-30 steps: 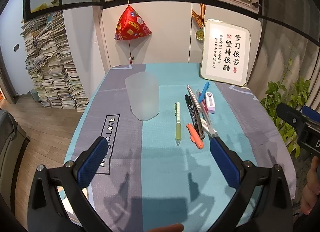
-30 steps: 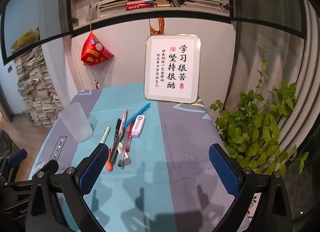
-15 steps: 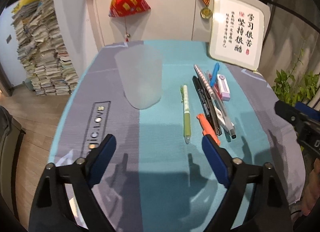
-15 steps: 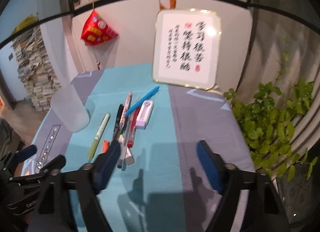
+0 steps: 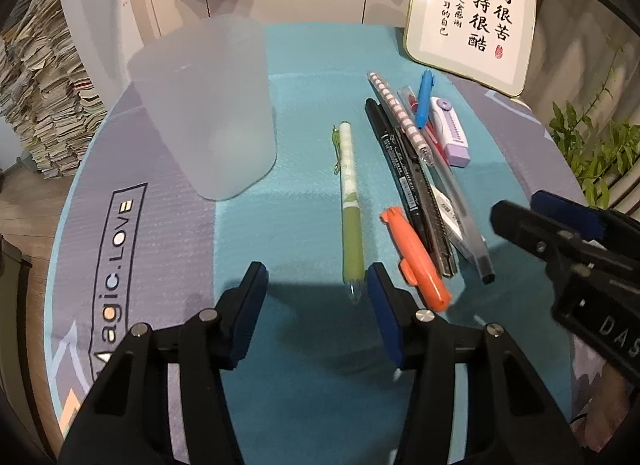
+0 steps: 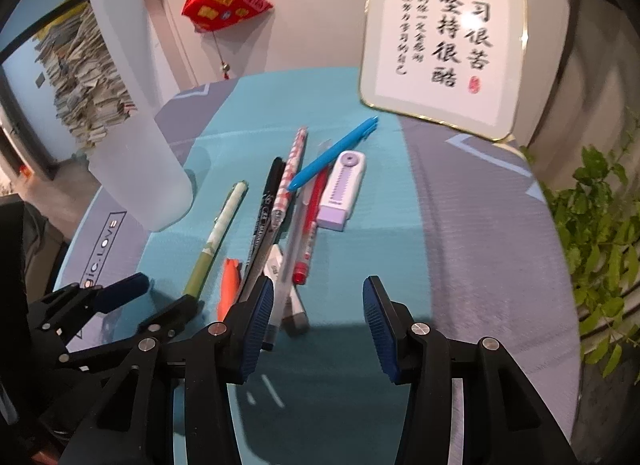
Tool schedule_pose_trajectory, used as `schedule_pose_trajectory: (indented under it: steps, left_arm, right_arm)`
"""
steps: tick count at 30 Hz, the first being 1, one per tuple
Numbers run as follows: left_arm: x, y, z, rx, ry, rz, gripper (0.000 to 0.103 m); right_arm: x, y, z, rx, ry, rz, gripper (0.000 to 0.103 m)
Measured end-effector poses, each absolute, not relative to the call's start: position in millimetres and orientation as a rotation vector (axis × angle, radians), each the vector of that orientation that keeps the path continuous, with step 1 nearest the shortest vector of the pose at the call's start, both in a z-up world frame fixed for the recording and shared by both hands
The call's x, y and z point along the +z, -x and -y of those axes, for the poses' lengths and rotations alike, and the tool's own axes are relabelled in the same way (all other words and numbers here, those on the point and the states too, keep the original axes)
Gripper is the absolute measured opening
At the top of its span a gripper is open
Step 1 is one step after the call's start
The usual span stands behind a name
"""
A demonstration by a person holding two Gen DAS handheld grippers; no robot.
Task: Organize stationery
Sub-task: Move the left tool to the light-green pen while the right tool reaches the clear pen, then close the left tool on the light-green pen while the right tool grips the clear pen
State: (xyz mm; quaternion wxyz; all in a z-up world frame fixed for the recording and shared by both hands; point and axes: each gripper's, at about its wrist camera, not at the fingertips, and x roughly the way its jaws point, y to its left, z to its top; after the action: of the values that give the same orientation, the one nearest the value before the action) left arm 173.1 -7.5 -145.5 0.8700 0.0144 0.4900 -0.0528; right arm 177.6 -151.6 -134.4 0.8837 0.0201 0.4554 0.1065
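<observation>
A frosted plastic cup (image 5: 208, 109) (image 6: 140, 177) stands upright on the tablecloth. To its right lie a green pen (image 5: 350, 205) (image 6: 218, 235), an orange highlighter (image 5: 416, 257) (image 6: 229, 285), a black marker (image 5: 404, 173) (image 6: 264, 217), a pink checked pen (image 5: 400, 117) (image 6: 289, 177), a clear pen (image 5: 460, 201), a red pen (image 6: 310, 233), a blue pen (image 5: 423, 99) (image 6: 332, 159) and a lilac eraser case (image 5: 450, 131) (image 6: 342, 191). My left gripper (image 5: 316, 305) is open, low, just short of the green pen's tip. My right gripper (image 6: 318, 317) is open, at the near ends of the pens.
A framed calligraphy sign (image 5: 472, 17) (image 6: 444, 37) leans at the table's back right. A potted plant (image 6: 600, 233) stands beyond the right edge. Stacked books (image 5: 36, 105) stand on the floor at left. A red ornament (image 6: 224, 1) hangs on the wall.
Both grippers have moved forward and down toward the pens and their jaws have narrowed. The stationery and cup have not moved.
</observation>
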Motion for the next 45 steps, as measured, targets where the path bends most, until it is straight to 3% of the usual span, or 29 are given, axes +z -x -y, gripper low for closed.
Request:
schedule_pose_trajectory:
  steps: [4,6,8,11,15,16,36,38,40,42,45]
  left_arm:
    - [-147.6,-175.4,8.2,-0.104,-0.041,-1.022,0.05]
    - [-147.9,-176.0,8.5,-0.106,-0.044,-1.019,0.049]
    - [-147.8,-175.4,8.9,-0.108,-0.051,-1.013,0.047]
    - [-147.9,-177.1,11.4,-0.121,-0.058,-1.006,0.036]
    - [-147.6,-174.2,17.4,-0.148,-0.071,-0.997,0.011]
    - [-147.7,-172.9,18.6,-0.154,-0.074,-0.995,0.009]
    - [-143.9,-95.6,-10.9,-0.168,-0.074,-1.02,0.009]
    - [-142.4,-87.0,-9.7,-0.172,-0.088,-1.017,0.01]
    - [-141.7,-81.3,-8.3,-0.174,-0.099,-1.017,0.017]
    - [-140.6,-79.2,-7.6,-0.164,-0.103,-1.011,0.045]
    - [-135.3,-77.0,-9.0,-0.14,-0.101,-0.982,0.05]
  right_arm:
    - [-142.4,-182.8,142.9,0.241,-0.029,-0.973,0.049]
    - [-147.1,-185.8,140.0,0.242,-0.017,-0.991,0.039]
    - [-151.9,-189.1,139.1,0.243,-0.013,-1.013,0.022]
    - [-151.9,-188.7,138.3,0.249,-0.008,-1.007,0.01]
    - [-149.9,-183.4,138.2,0.249,0.014,-1.004,0.01]
    - [-148.7,-180.9,140.0,0.252,0.013,-1.002,0.01]
    - [-148.9,-99.3,207.7,0.214,-0.025,-1.045,0.009]
    - [-154.4,-93.4,210.1,0.233,-0.031,-1.07,0.01]
    - [-159.0,-89.6,211.7,0.259,-0.049,-1.086,0.01]
    - [-159.0,-86.9,212.8,0.257,-0.056,-1.085,0.01]
    - [-152.6,-86.7,215.1,0.252,-0.076,-1.052,0.011]
